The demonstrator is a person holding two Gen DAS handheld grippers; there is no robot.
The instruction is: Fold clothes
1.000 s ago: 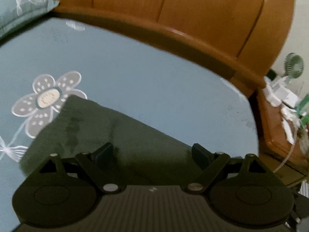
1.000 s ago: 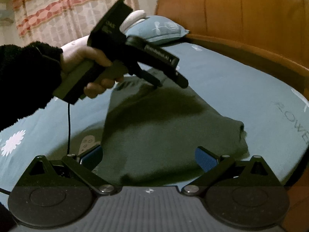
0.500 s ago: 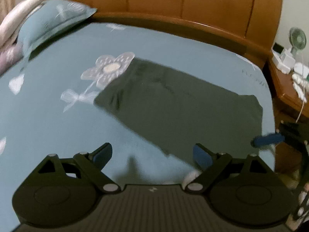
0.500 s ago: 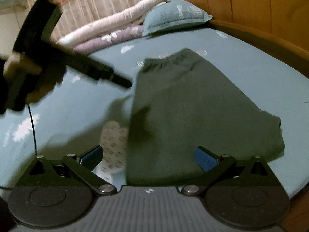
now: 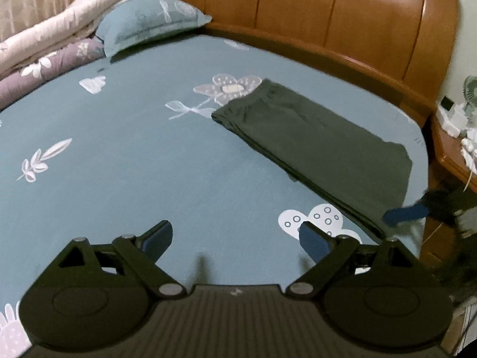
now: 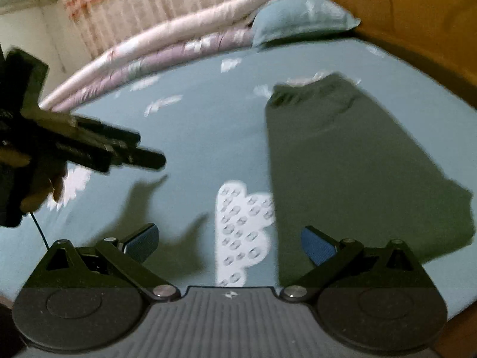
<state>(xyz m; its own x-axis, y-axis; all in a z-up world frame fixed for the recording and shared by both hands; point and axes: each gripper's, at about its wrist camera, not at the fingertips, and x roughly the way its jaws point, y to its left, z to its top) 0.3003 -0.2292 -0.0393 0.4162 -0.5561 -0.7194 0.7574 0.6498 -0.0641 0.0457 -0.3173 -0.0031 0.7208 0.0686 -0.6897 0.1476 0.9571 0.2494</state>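
Observation:
A dark green garment (image 5: 322, 143) lies folded flat in a long rectangle on the blue bedsheet (image 5: 134, 161), near the headboard side. In the right wrist view the same garment (image 6: 351, 164) fills the right half. My left gripper (image 5: 235, 237) is open and empty, hovering over bare sheet well to the left of the garment. My right gripper (image 6: 229, 243) is open and empty too, above a white flower print, with the garment's near edge by its right finger. One blue fingertip of the right gripper (image 5: 405, 213) shows by the garment's near corner.
A wooden headboard (image 5: 342, 15) curves behind the bed. A blue pillow (image 5: 149, 24) and rolled quilts (image 5: 44, 47) lie at the far left. A bedside table (image 5: 456, 137) with a small fan stands at the right. A hand (image 6: 35, 185) holds the left gripper's body.
Both grippers have pulled back and up from the garment, which now lies untouched. The left gripper has swung away to the left over bare sheet.

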